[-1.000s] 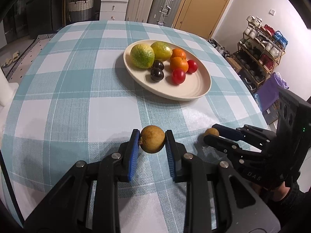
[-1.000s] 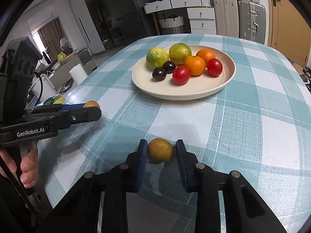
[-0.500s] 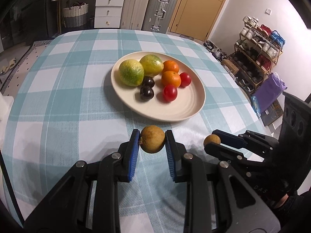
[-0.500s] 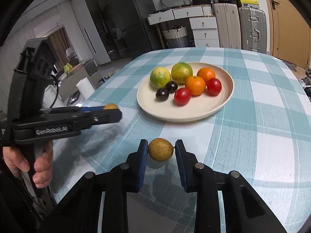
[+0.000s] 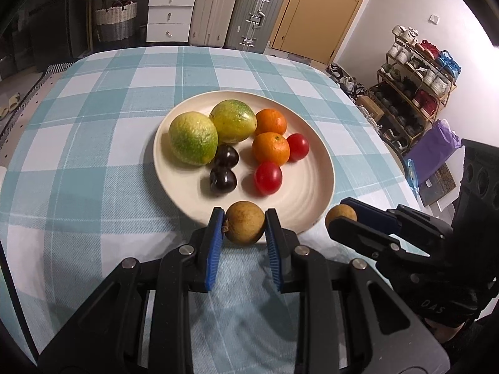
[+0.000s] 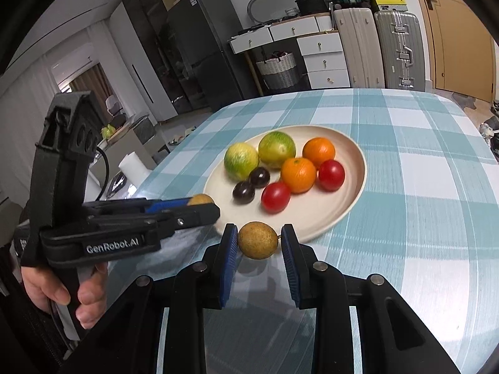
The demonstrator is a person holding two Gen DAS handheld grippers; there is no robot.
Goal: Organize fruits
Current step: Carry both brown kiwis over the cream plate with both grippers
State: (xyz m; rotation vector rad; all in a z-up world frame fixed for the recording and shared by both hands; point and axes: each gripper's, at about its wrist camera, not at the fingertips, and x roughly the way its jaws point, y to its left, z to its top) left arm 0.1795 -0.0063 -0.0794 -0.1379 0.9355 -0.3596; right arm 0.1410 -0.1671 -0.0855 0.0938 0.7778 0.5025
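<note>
Holding one small brown fruit apiece, both grippers hang above the near edge of a checked tablecloth [image 5: 93, 155].

- Left gripper [image 5: 244, 227]: blue pads clamped on a round brown fruit [image 5: 244, 222], stem end towards the left pad, just before the near rim of the plate [image 5: 312, 193]. In the right wrist view it comes in from the left [image 6: 202, 205], a hand [image 6: 62, 286] on its grip, its fruit [image 6: 201, 200] showing above the jaw tips.
- Right gripper [image 6: 258, 243]: pads clamped on a second brown fruit [image 6: 258, 240], clear of the cloth, beside the plate's near rim [image 6: 349, 199]. In the left wrist view it lies to the right [image 5: 341, 218], its fruit [image 5: 340, 215] at the tips.
- Plate contents, in pairs: two green-yellow citrus [image 5: 193, 137] [image 5: 232, 120] at the back left; two oranges [image 5: 270, 148] [image 5: 270, 121]; two red tomatoes [image 5: 268, 177] [image 5: 297, 146]; two dark plums [image 5: 223, 179] [image 5: 226, 155], touching each other.
- Backdrop: suitcases [image 5: 237, 9], white drawers [image 5: 170, 15], shoe rack [image 5: 414, 78].
</note>
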